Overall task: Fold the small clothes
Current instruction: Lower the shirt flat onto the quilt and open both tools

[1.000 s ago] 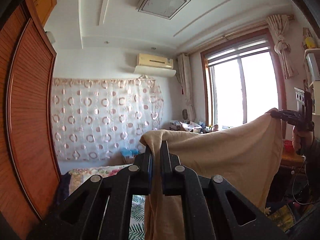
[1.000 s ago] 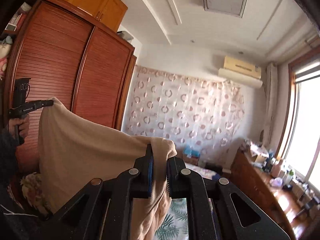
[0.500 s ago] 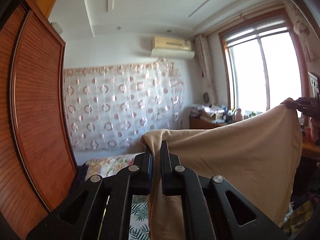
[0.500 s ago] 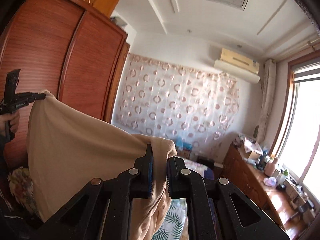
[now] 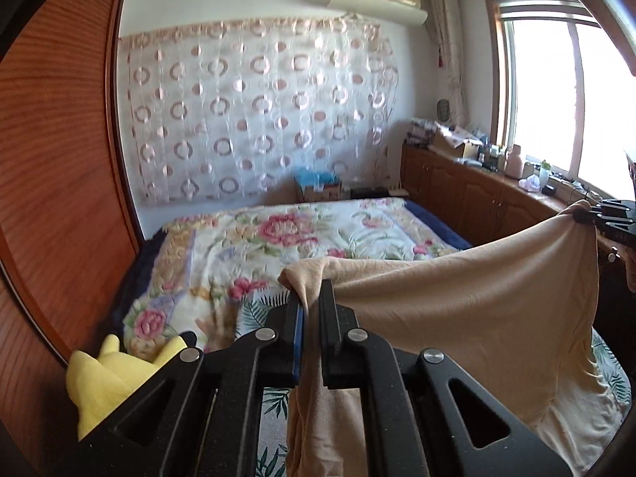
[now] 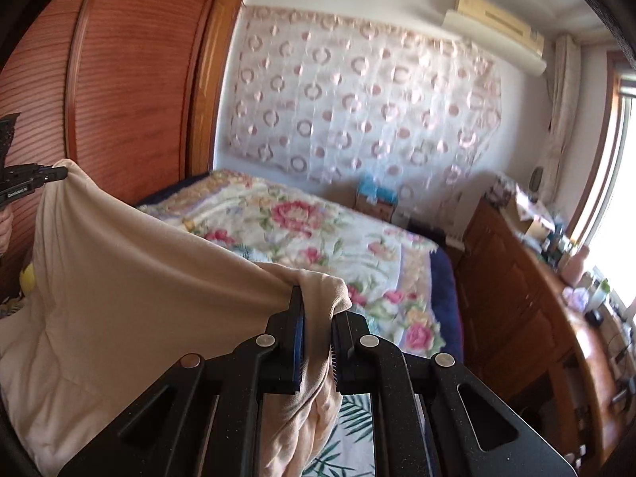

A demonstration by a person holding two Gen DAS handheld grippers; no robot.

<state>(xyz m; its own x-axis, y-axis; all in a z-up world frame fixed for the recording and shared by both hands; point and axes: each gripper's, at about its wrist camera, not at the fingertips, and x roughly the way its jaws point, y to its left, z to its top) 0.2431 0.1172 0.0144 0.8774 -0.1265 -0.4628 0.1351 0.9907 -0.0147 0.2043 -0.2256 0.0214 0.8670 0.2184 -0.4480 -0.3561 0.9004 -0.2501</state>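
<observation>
The bed [image 5: 278,238] lies ahead and below. Above its near edge, the cloth [image 5: 457,310] hangs stretched, long axis spanning both hands equally. The left gripper [image 5: 312,298] and right gripper [image 6: 318,306] each pinch an upper corner.

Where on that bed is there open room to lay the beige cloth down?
The floral quilt lies open across its middle, bordered by the wardrobe and the wooden cabinets. The near corner holds a yellow plush toy. The cabinet top by the window is cluttered.
</observation>
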